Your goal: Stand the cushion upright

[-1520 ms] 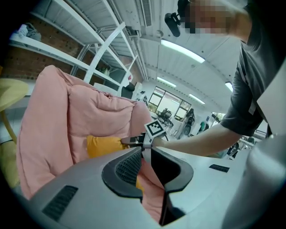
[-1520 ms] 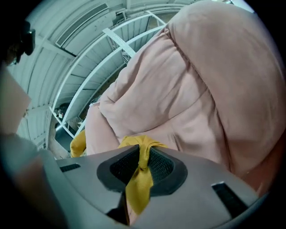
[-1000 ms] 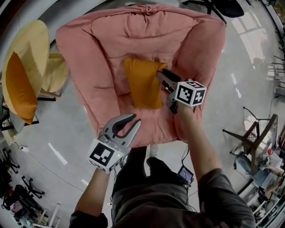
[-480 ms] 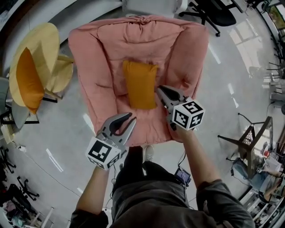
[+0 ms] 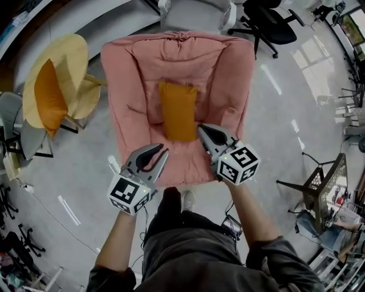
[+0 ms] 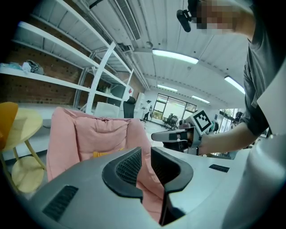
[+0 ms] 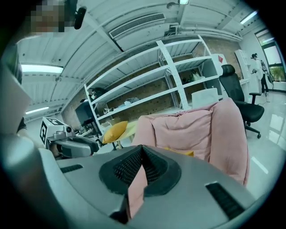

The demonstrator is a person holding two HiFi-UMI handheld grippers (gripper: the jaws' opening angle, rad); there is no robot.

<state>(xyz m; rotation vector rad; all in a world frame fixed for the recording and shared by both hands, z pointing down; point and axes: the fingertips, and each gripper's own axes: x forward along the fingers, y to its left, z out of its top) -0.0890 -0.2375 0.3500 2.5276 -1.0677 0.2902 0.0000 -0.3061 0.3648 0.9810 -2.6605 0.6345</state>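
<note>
The orange cushion [image 5: 179, 111] stands against the backrest of the pink armchair [image 5: 131, 85], its lower edge on the seat. My right gripper [image 5: 201, 129] hovers at the seat's front right, just clear of the cushion's lower corner, shut and holding nothing. My left gripper [image 5: 162, 150] hangs over the seat's front edge with its jaws slightly apart and empty. In the left gripper view a sliver of the cushion [image 6: 105, 153] shows past the left gripper [image 6: 146, 152], with the right gripper [image 6: 172, 135] beyond. The right gripper view shows the shut right gripper [image 7: 141, 150] before the cushion [image 7: 181, 152].
A round yellow chair [image 5: 71, 54] with a second orange cushion [image 5: 48, 97] stands to the left. A black office chair [image 5: 274, 25] and a grey seat [image 5: 197, 11] are behind the armchair. A wooden chair [image 5: 322, 185] is on the right. Shelving lines the far wall.
The right gripper has left the cushion's right edge, drawn back and shut. Both grippers have risen and pulled towards me. The cushion stays up against the backrest.
</note>
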